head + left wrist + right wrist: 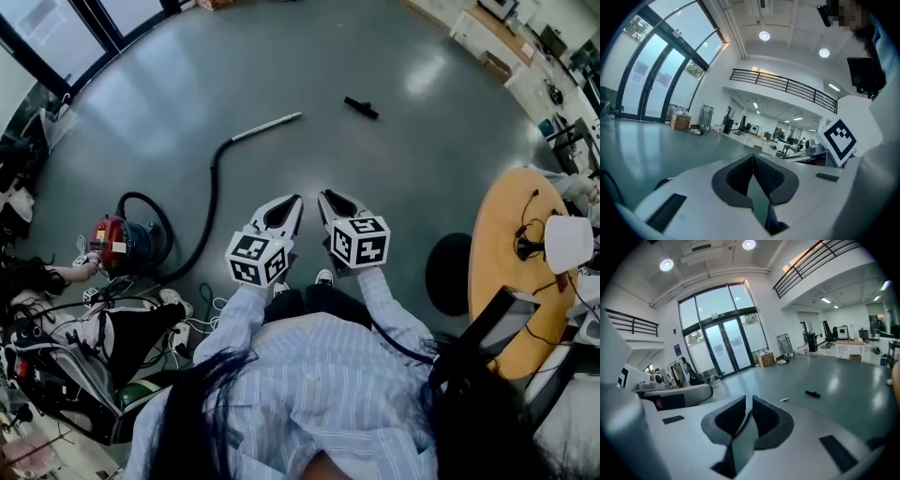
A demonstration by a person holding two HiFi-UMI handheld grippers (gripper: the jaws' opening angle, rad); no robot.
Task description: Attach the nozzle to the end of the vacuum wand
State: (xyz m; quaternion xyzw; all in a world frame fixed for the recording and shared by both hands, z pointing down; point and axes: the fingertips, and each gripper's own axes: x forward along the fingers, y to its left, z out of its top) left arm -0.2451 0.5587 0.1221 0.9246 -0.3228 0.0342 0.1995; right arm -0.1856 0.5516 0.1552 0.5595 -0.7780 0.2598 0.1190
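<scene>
Both empty: left tool (294, 202) closed, right tool (325, 197) barely ajar. Best open right wide for nozzle (361, 108) at one o'clock; wand (267, 125) lies at eleven.

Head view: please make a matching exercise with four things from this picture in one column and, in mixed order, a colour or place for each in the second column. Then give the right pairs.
Things:
1. nozzle
2. vacuum wand
3. vacuum cleaner
4. round table

Descriptions:
A. red, at the picture's left
B. wooden top, at the picture's right
C. small, black, lying apart from the wand
D. silver tube at the end of the black hose

Pairs: 1-C, 2-D, 3-A, 4-B
</scene>
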